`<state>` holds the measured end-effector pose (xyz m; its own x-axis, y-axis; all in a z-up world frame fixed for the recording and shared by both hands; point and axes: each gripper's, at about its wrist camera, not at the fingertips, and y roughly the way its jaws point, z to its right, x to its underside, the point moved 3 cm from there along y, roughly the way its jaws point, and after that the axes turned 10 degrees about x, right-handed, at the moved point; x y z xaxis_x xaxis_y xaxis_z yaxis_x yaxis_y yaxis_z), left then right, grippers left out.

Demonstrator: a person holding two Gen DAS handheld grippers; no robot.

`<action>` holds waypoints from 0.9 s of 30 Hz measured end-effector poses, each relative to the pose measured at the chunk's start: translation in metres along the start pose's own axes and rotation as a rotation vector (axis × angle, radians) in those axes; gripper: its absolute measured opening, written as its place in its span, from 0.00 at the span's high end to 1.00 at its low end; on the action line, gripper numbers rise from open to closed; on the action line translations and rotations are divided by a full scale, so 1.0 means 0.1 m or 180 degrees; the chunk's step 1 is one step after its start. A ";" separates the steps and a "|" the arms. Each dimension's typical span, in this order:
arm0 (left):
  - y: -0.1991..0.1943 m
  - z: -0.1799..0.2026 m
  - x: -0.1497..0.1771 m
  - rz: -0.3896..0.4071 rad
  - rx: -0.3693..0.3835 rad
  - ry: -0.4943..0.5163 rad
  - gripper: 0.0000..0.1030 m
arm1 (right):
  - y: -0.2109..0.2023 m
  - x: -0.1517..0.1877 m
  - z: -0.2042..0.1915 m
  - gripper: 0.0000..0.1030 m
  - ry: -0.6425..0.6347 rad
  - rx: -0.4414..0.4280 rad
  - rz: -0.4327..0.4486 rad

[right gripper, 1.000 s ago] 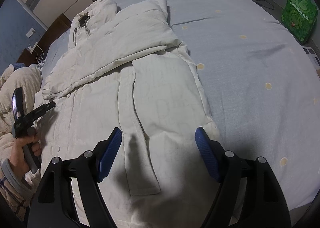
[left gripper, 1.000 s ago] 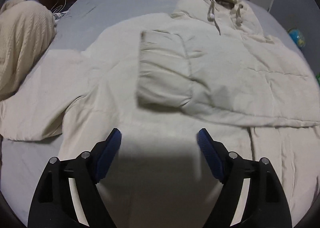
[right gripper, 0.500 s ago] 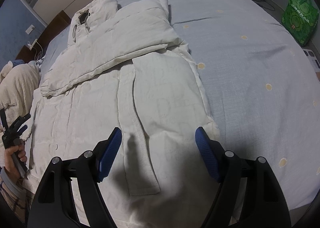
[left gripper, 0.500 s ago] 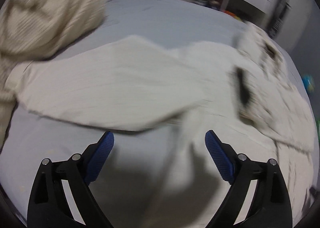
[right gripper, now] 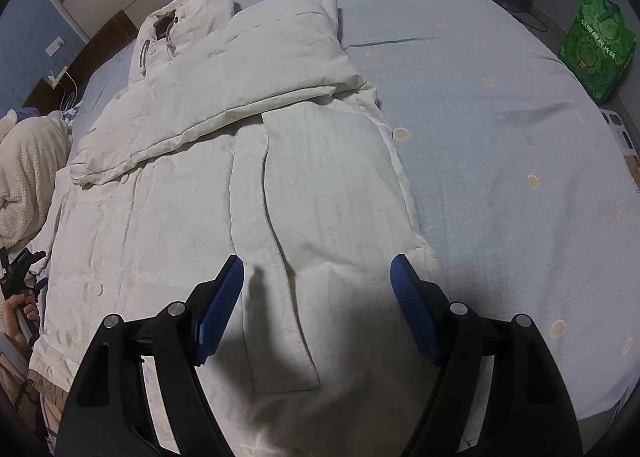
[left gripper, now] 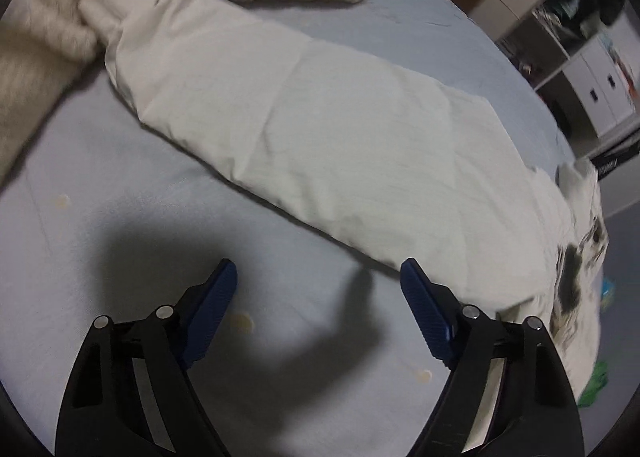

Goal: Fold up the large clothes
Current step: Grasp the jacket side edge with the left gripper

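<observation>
Both tongs gape empty: left tongs [left gripper: 318,283] face the padded coat's [right gripper: 208,193] outstretched sleeve [left gripper: 304,129] on the bed [right gripper: 500,105]; right tongs [right gripper: 316,279] hover above its hem. Next, seemingly: fold that sleeve across.

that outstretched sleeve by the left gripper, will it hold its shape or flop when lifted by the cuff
The sleeve looks puffy and quilted, so it probably sags rather than stays straight. It likely feels light for its bulk. Its smooth shell may slip from the open left gripper unless pinched deeply.

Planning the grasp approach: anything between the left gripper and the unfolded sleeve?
Left wrist view: only bare bedsheet lies between the open left gripper and the sleeve.
</observation>
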<state>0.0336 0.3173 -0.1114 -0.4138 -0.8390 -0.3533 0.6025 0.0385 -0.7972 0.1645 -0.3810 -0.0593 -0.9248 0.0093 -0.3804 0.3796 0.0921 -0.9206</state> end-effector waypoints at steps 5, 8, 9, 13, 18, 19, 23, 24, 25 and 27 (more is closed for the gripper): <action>0.00 -0.09 -0.15 0.0086 0.0175 -0.0096 0.20 | 0.03 0.00 -0.03 0.30 -0.0035 0.0063 -0.0031; 0.03 -0.14 -0.29 0.0123 0.0236 -0.0199 0.20 | 0.04 0.00 -0.04 0.30 -0.0054 0.0091 -0.0046; 0.04 -0.15 -0.33 0.0130 0.0261 -0.0237 0.20 | 0.05 0.00 -0.04 0.30 -0.0059 0.0097 -0.0052; 0.13 -0.16 -0.48 0.0134 0.0294 -0.0308 0.27 | 0.07 -0.01 -0.05 0.30 -0.0079 0.0133 -0.0074; 0.15 -0.22 -0.62 0.0147 0.0315 -0.0346 0.60 | 0.10 -0.02 -0.06 0.30 -0.0089 0.0153 -0.0096; 0.12 -0.24 -0.64 0.0164 0.0319 -0.0354 0.75 | 0.11 -0.02 -0.06 0.30 -0.0088 0.0152 -0.0104; -0.04 -0.20 -0.70 0.0363 0.0507 -0.0301 0.89 | 0.11 -0.02 -0.08 0.30 -0.0075 0.0151 -0.0113; -0.11 -0.15 -0.70 0.0416 0.0531 -0.0249 0.90 | 0.11 -0.02 -0.08 0.30 -0.0075 0.0151 -0.0114; -0.16 -0.10 -0.71 0.0457 0.0559 -0.0216 0.90 | 0.11 -0.02 -0.08 0.30 -0.0075 0.0149 -0.0114; -0.24 -0.01 -0.74 0.0529 0.0632 -0.0179 0.91 | 0.10 -0.01 -0.08 0.30 -0.0064 0.0131 -0.0105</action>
<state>0.0494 0.3790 -0.0660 -0.2627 -0.8592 -0.4391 0.7835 0.0756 -0.6168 0.1695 -0.3725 -0.0674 -0.9363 -0.0132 -0.3510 0.3500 0.0511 -0.9354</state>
